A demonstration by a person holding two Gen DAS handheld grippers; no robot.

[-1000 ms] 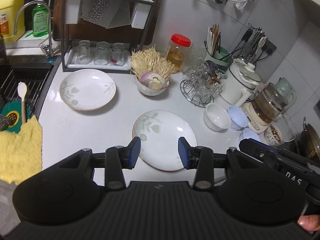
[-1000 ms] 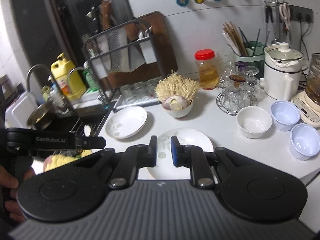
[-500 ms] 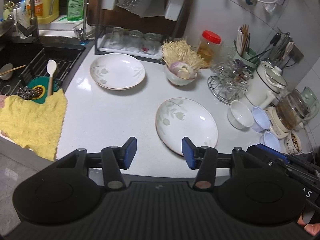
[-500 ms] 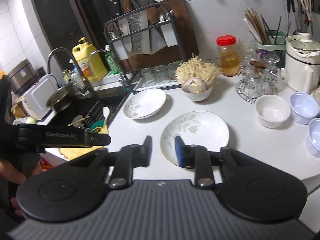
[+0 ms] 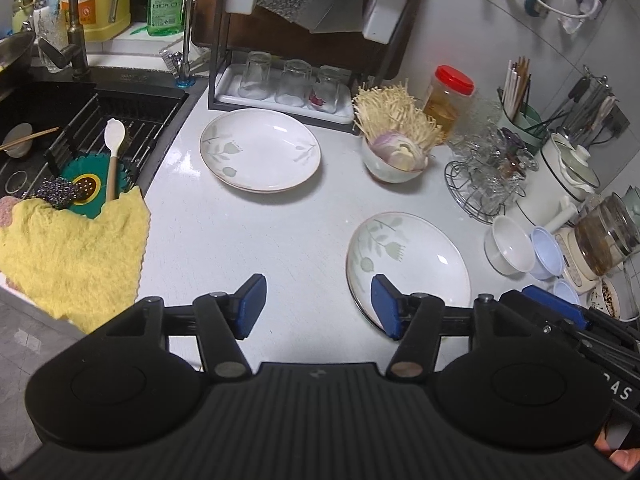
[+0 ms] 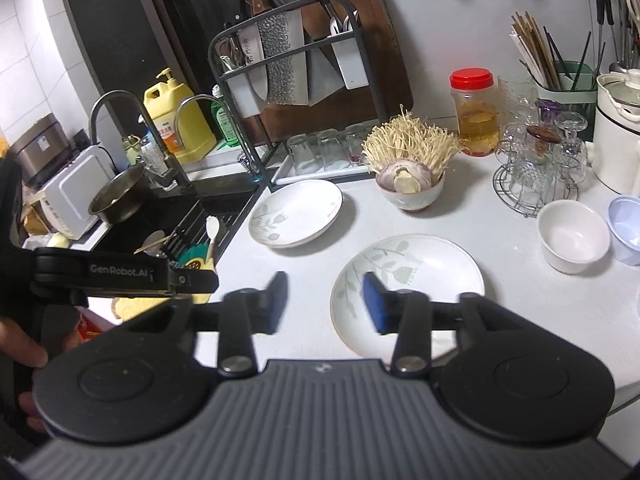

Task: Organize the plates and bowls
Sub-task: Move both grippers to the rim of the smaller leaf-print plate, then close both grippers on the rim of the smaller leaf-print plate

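Two white plates with a leaf print lie on the white counter. The near plate (image 5: 408, 260) (image 6: 408, 284) is by the front edge; the far plate (image 5: 260, 150) (image 6: 296, 212) lies before the glass rack. A white bowl (image 5: 508, 244) (image 6: 574, 236) and pale blue bowls (image 5: 546, 246) (image 6: 626, 222) stand at the right. My left gripper (image 5: 318, 306) is open and empty above the front edge, left of the near plate. My right gripper (image 6: 326, 300) is open and empty, its right finger over the near plate's left rim.
A bowl of enoki mushrooms and onion (image 5: 394, 152) (image 6: 412, 184) stands behind the plates. A wire rack of glassware (image 5: 484, 184), a red-lidded jar (image 5: 448, 96), a white pot (image 6: 620, 136) and appliances crowd the right. The sink (image 5: 60, 128) and a yellow cloth (image 5: 76, 248) are at the left.
Both grippers pulled back and shifted left, so the plates now sit farther off. The right gripper's jaws opened from nearly shut. The left gripper's jaws spread wider.
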